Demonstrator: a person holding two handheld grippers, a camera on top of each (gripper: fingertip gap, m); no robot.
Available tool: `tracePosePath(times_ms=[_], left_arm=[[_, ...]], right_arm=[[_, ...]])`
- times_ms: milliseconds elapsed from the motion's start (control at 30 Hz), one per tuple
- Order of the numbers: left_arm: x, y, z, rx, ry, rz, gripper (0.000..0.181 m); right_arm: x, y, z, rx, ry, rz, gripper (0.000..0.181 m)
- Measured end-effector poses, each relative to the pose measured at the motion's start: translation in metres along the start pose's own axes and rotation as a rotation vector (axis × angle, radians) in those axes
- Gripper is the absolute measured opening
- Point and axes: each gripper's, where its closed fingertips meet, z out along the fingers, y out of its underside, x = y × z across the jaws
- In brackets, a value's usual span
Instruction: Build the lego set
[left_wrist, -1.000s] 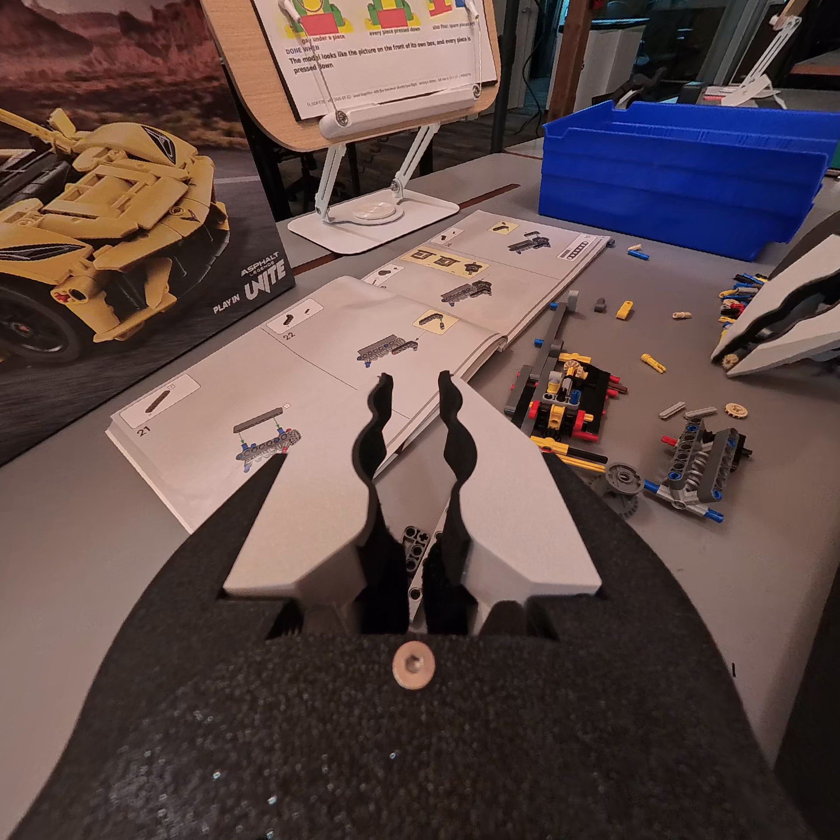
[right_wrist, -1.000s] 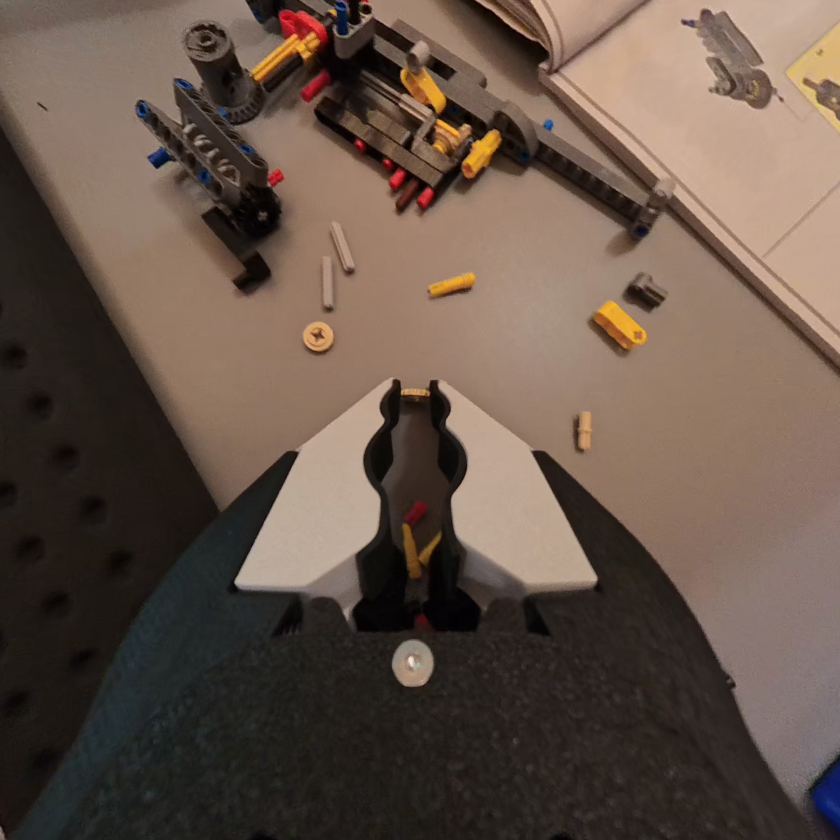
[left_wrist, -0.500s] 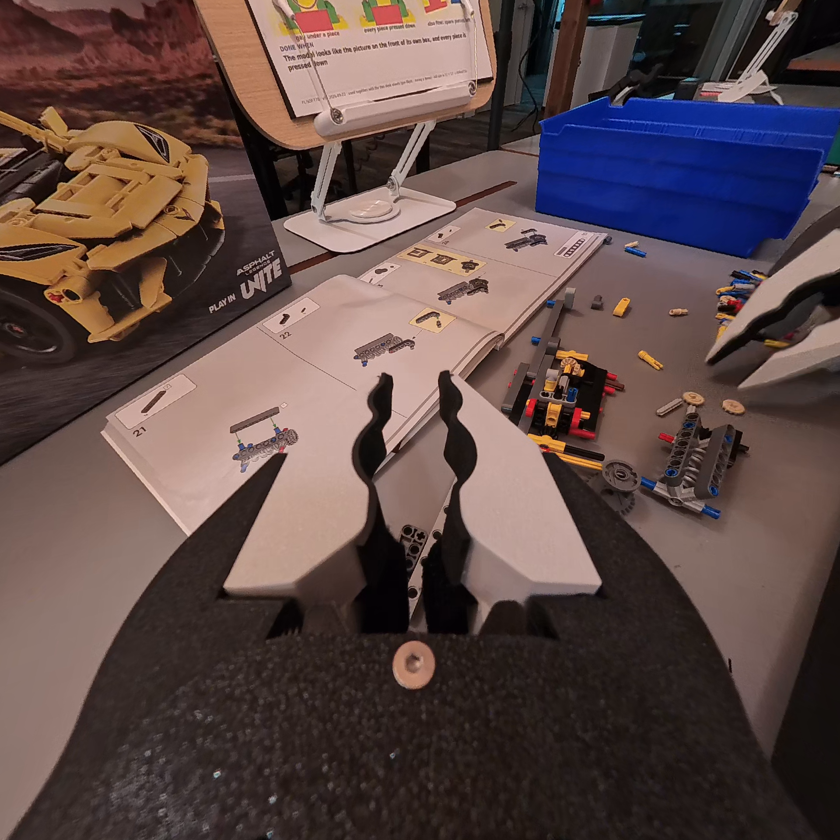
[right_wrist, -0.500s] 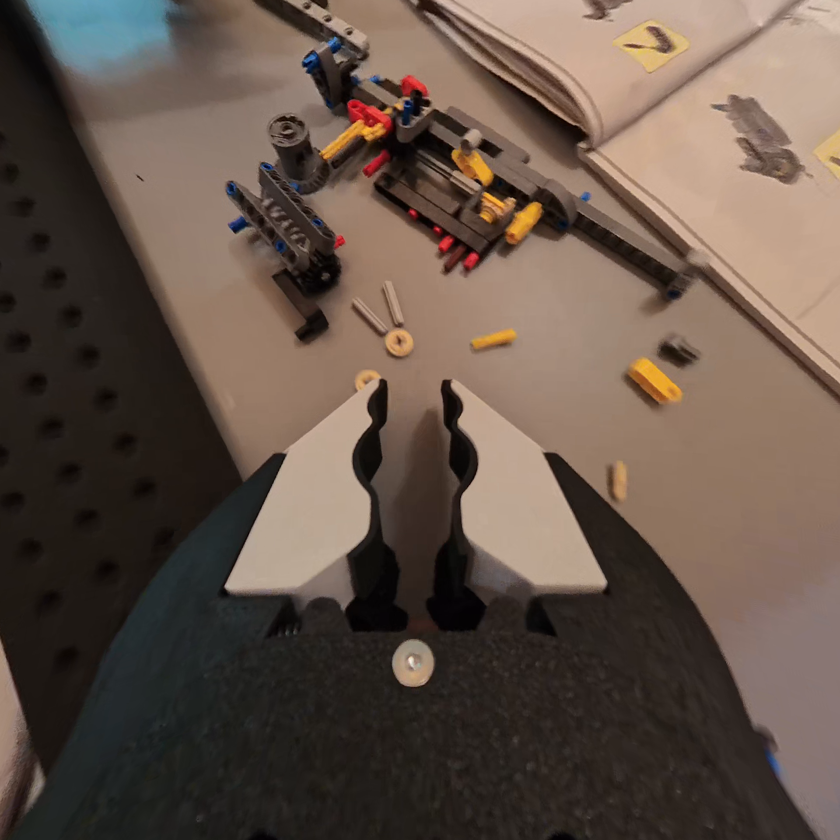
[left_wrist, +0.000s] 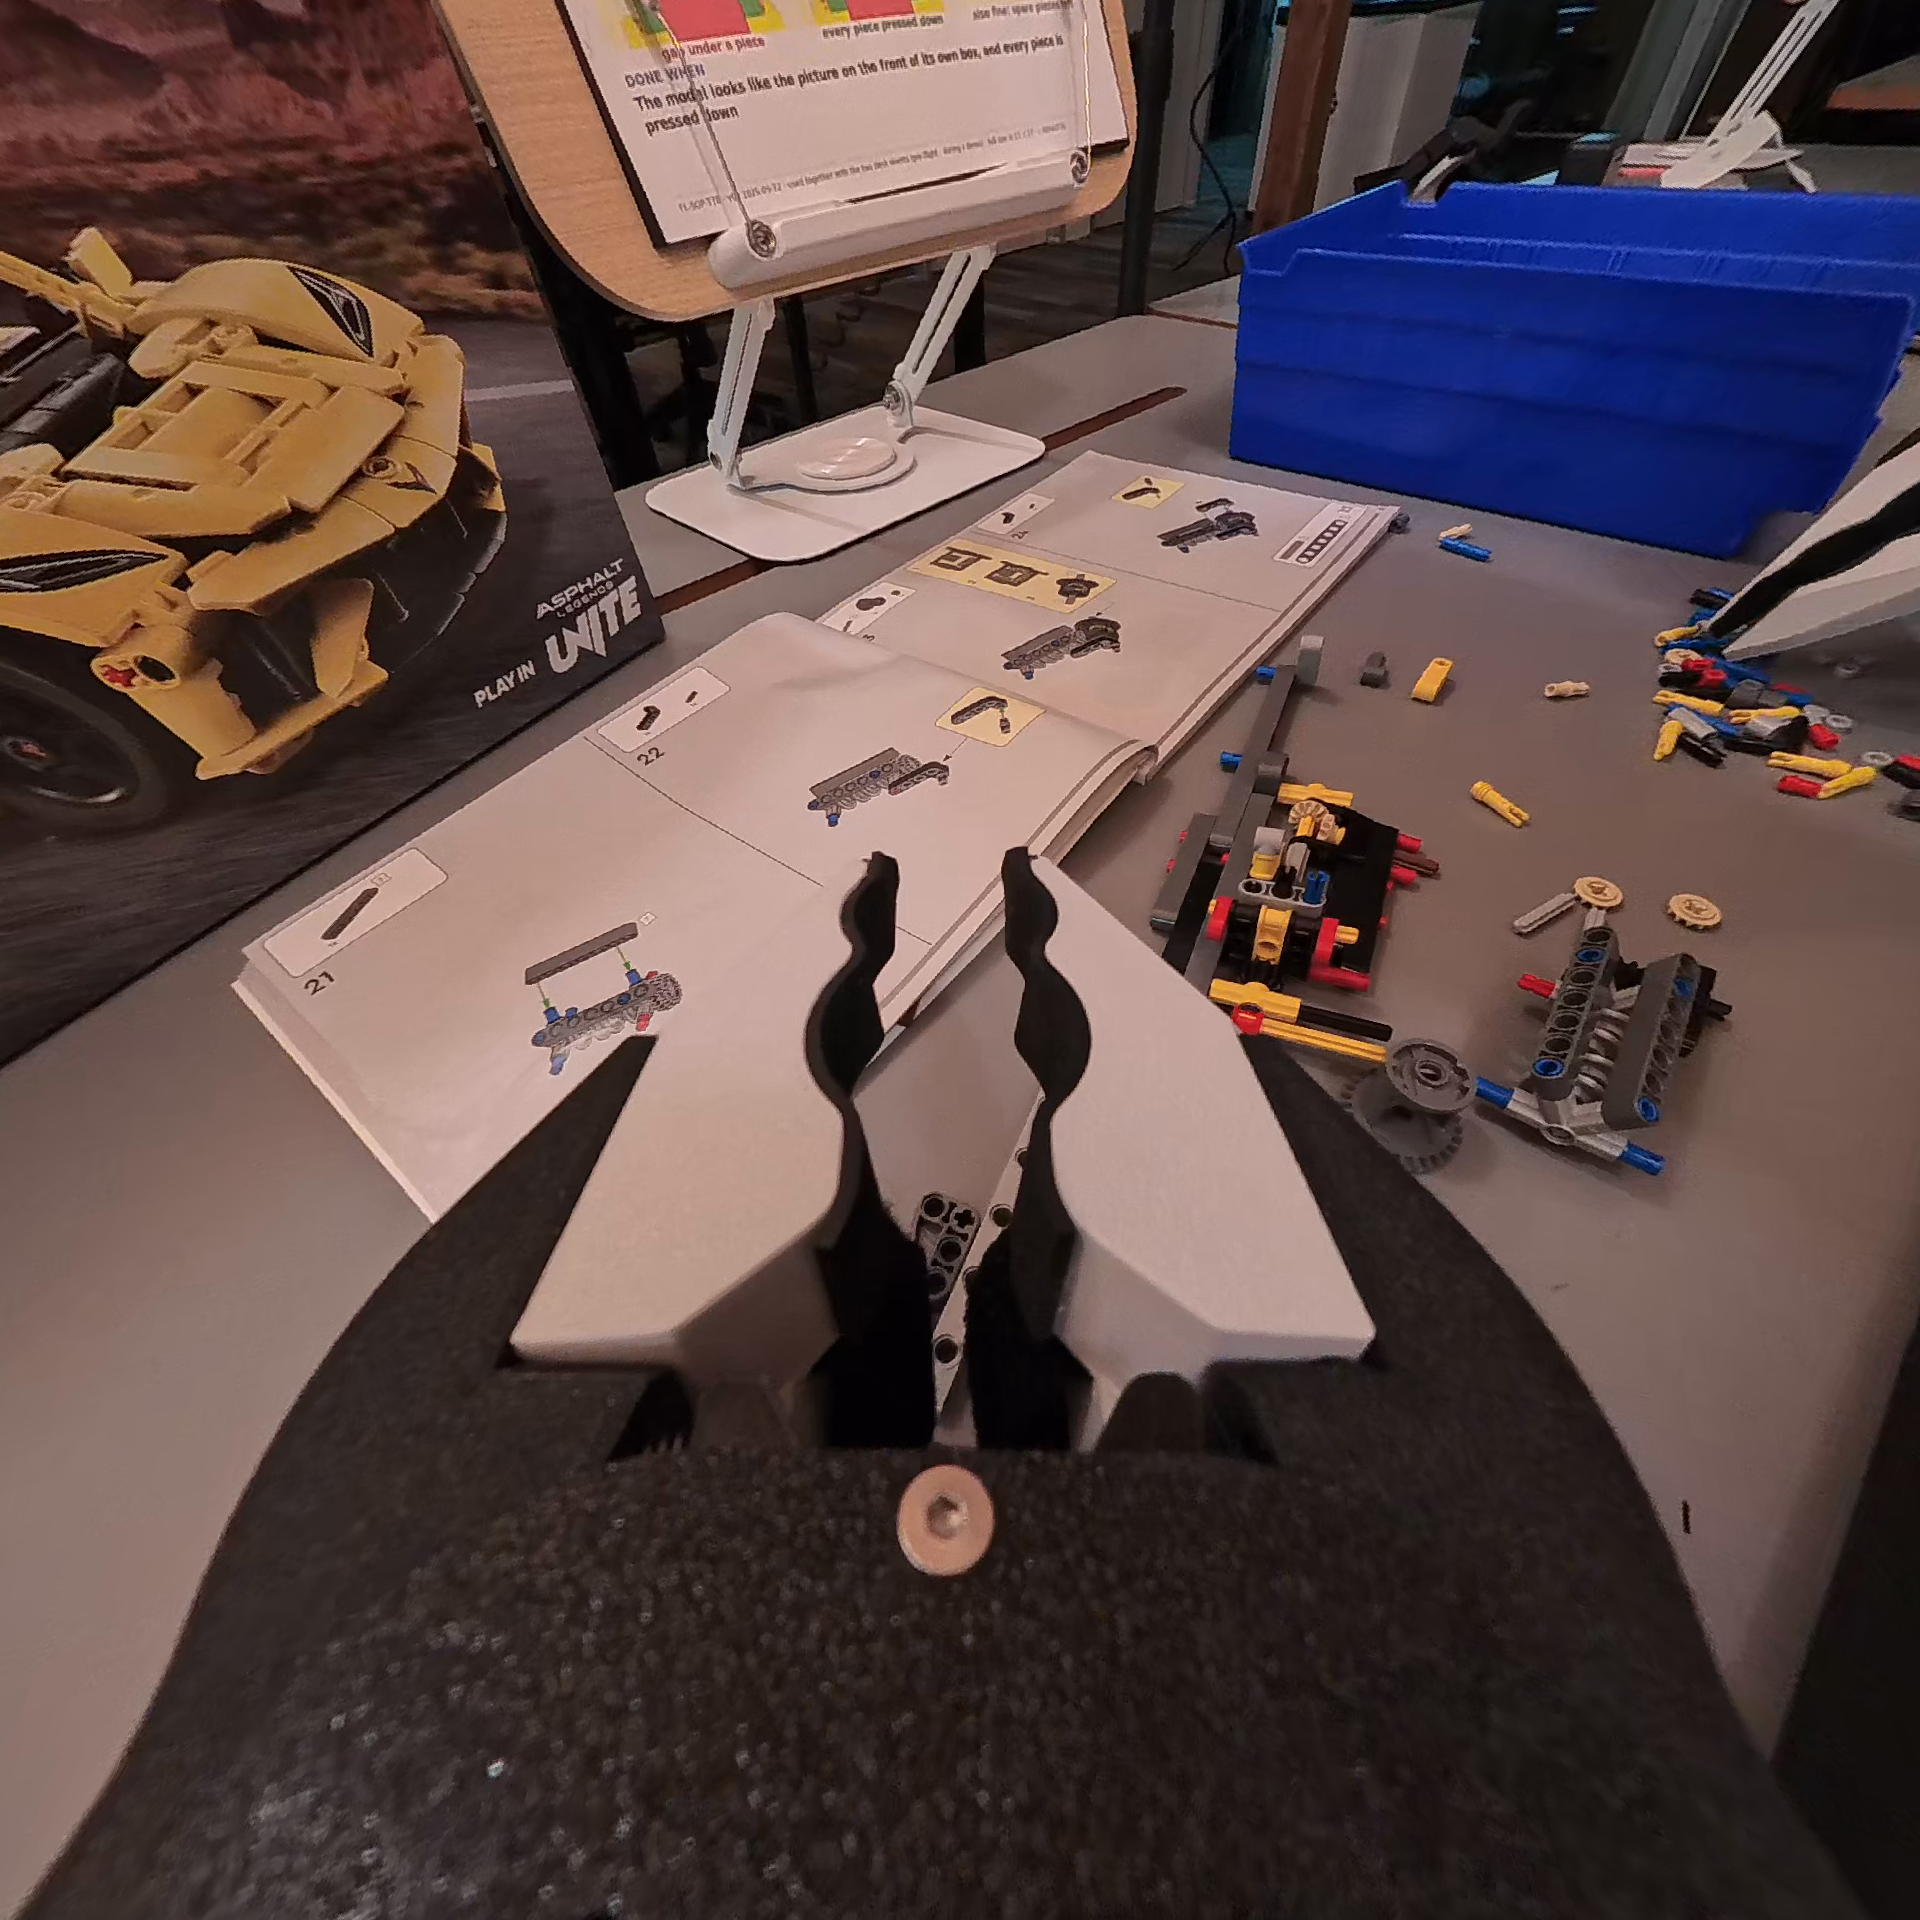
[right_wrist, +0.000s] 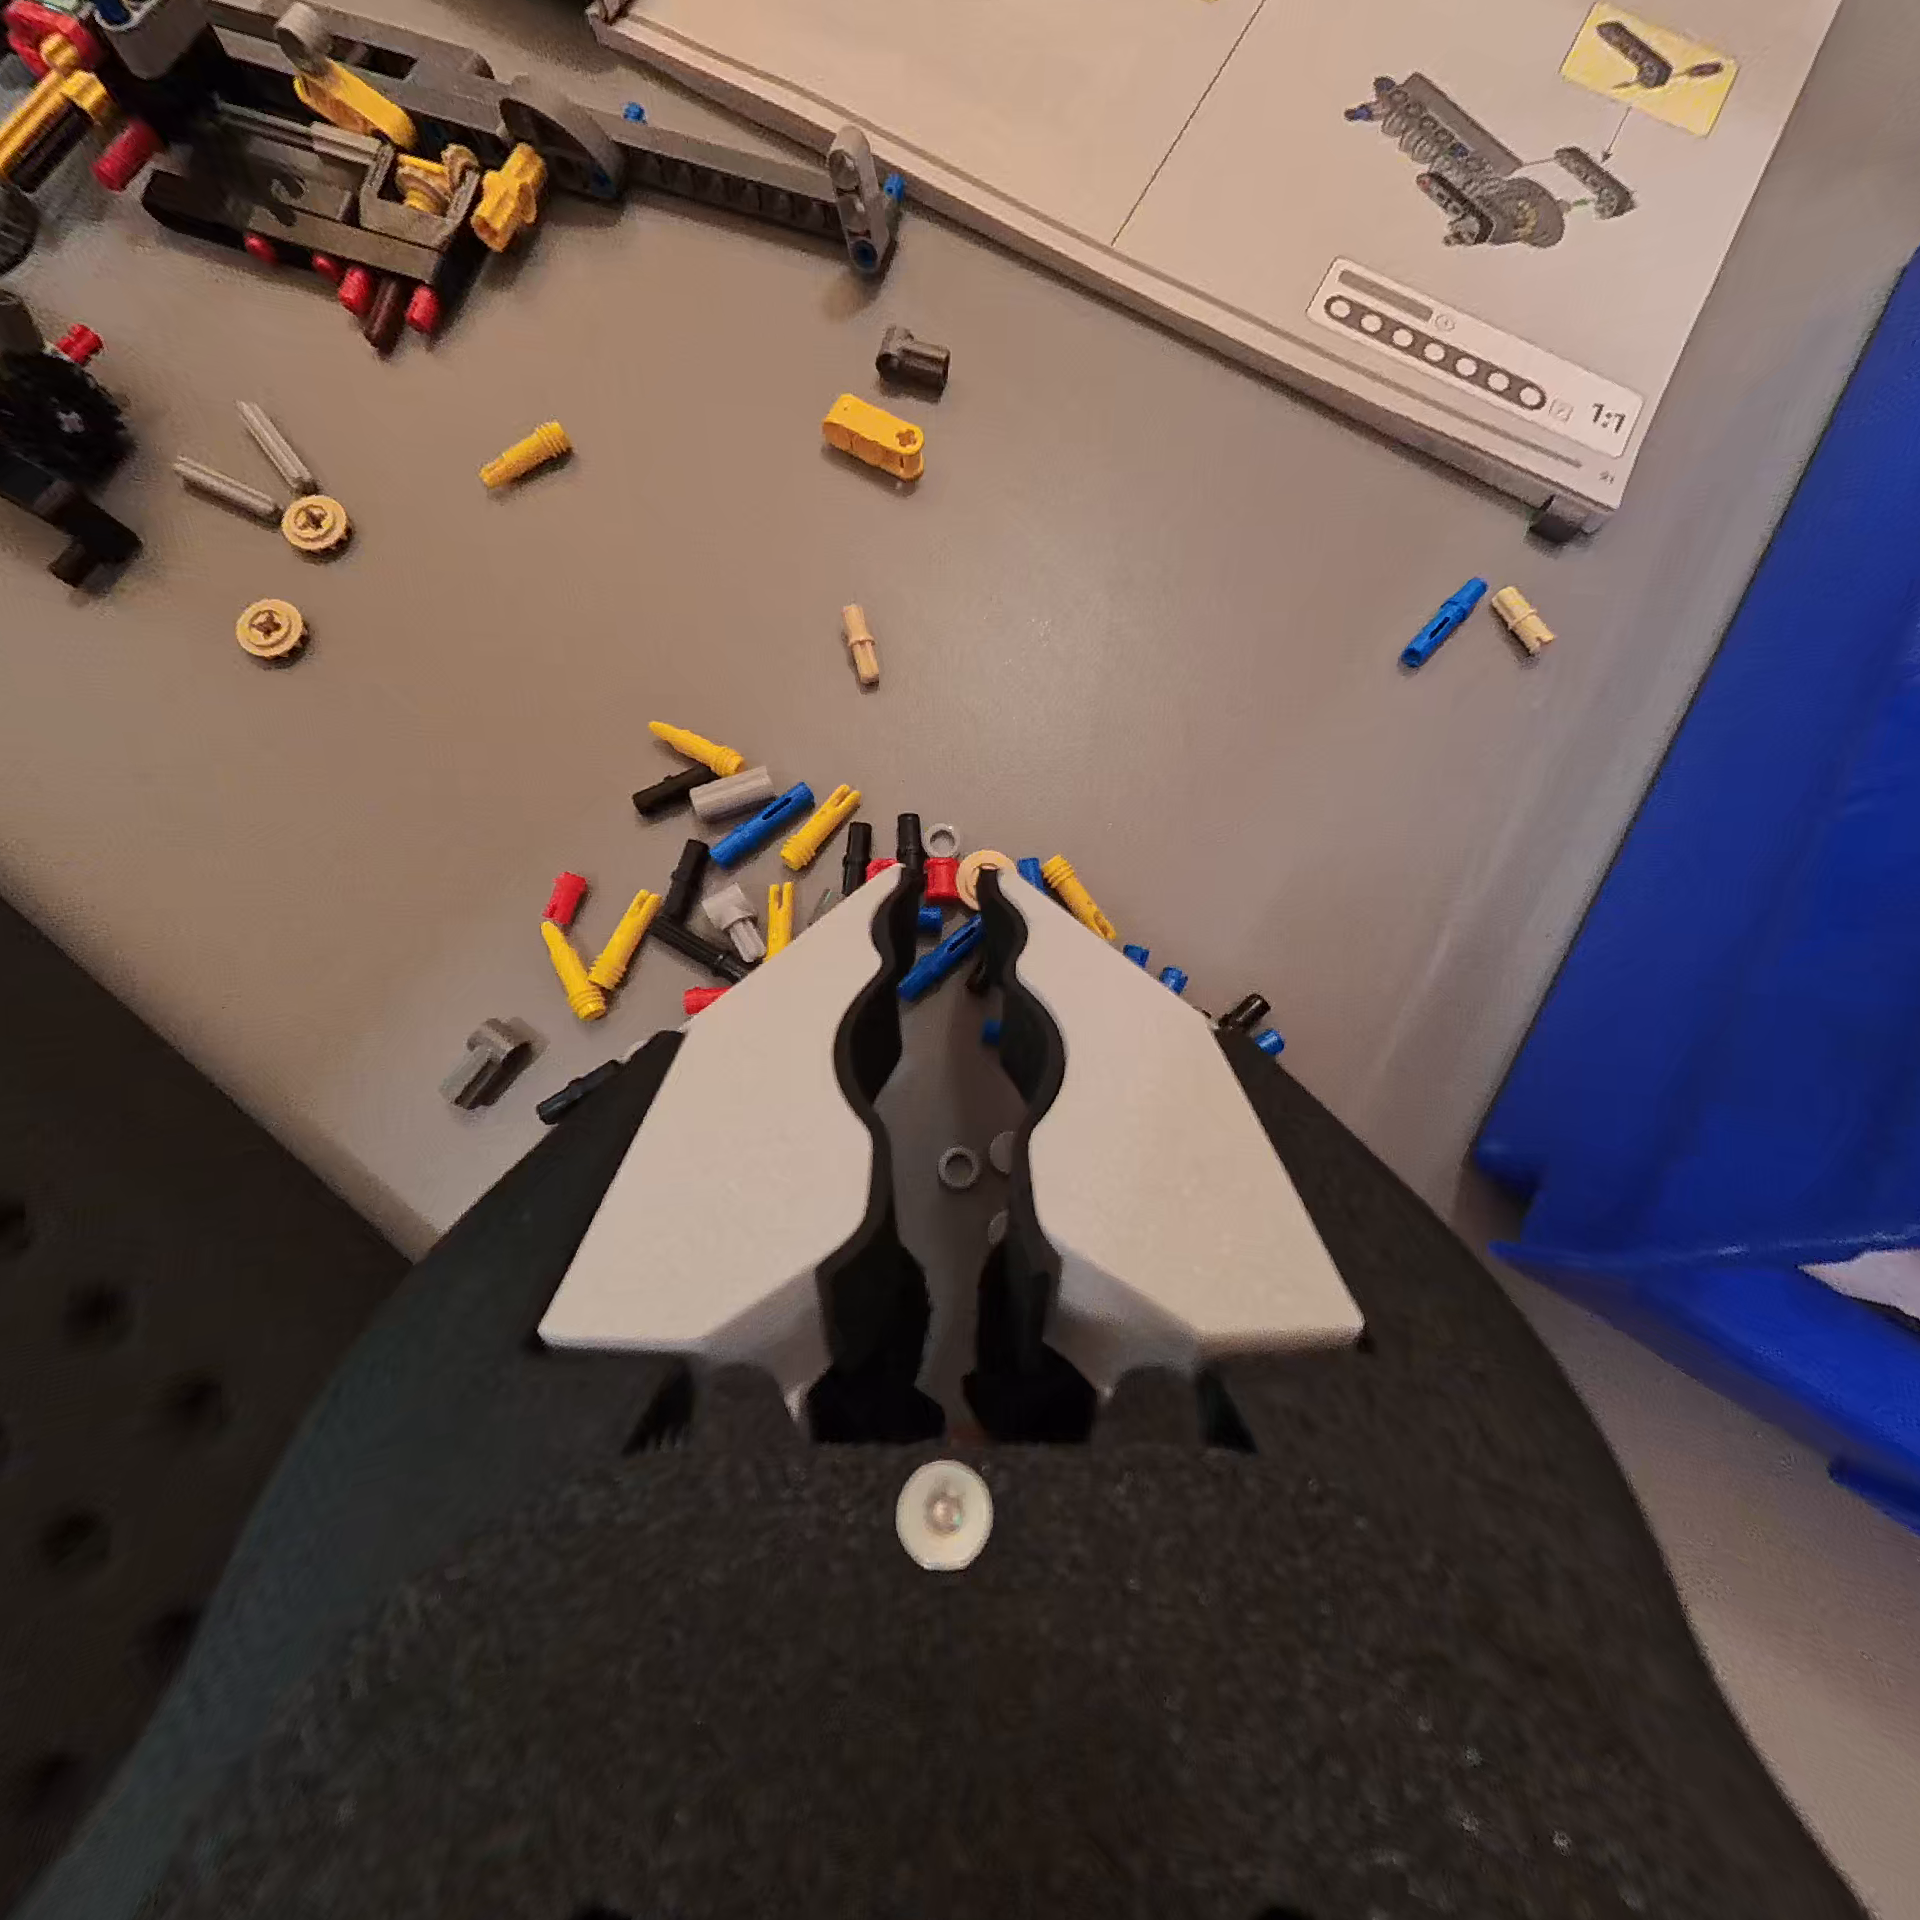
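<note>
Pile of loose pins and connectors (right_wrist: 790, 894): yellow, blue, black, red and grey pieces, heaped on the grey bench (right_wrist: 1091, 644), directly ahead of and partly beneath the right gripper (right_wrist: 948, 883). Long axes of the pins scattered every way; no common lie.

Tan round bush (right_wrist: 985, 864): at the very tips, touching or nearly touching the right-hand finger; a red bush (right_wrist: 940, 878) just beside it, in line with the gap. A blue pin (right_wrist: 940, 956) seen through the gap behind the tips, slanting across it, resting on the bench below rather than held.

Right gripper fingers (right_wrist: 748, 1122): narrowly parted, grasping nothing that can be made out; tips lowered into the pile. Nearer hand for any pick from this heap, judged by position.

Left gripper (left_wrist: 951, 868): well apart from the pile, hovering over the near edge of the open instruction booklet (left_wrist: 727, 831). Fingers parted somewhat wider, empty at the tips. Light grey perforated beam (left_wrist: 961, 1247) visible deep in the gap near the finger roots; gripped or merely lying beneath, cannot tell.

Partly built chassis (left_wrist: 1288, 894): on the bench between booklet and pile, long grey beam pointing away. Grey engine-block subassembly (left_wrist: 1600, 1039) just beside it, a grey gear (left_wrist: 1418, 1091) close by.

Two tan discs (right_wrist: 291, 577), yellow connector (right_wrist: 873, 436): loose, apart from the pile.

Blue bins (left_wrist: 1558, 353): far right edge.
</note>
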Motion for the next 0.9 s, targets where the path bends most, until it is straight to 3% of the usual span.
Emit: tracePosePath(times_ms=[200, 733, 833, 900], left_arm=[[0.001, 0.0, 0.0, 0.0, 0.001, 0.004, 0.02], [0.0, 0.0, 0.001, -0.003, -0.001, 0.006, 0.02], [-0.001, 0.0, 0.001, -0.003, -0.002, 0.005, 0.019], [-0.001, 0.0, 0.001, -0.004, -0.002, 0.004, 0.019]], right_arm=[[0.009, 0.011, 0.005, -0.042, -0.014, 0.023, 0.011], [0.01, 0.003, 0.01, -0.054, -0.039, -0.011, 0.012], [0.001, -0.019, 0.0, 0.016, -0.034, -0.045, 0.012], [-0.027, -0.045, -0.003, 0.098, -0.108, -0.086, 0.012]])
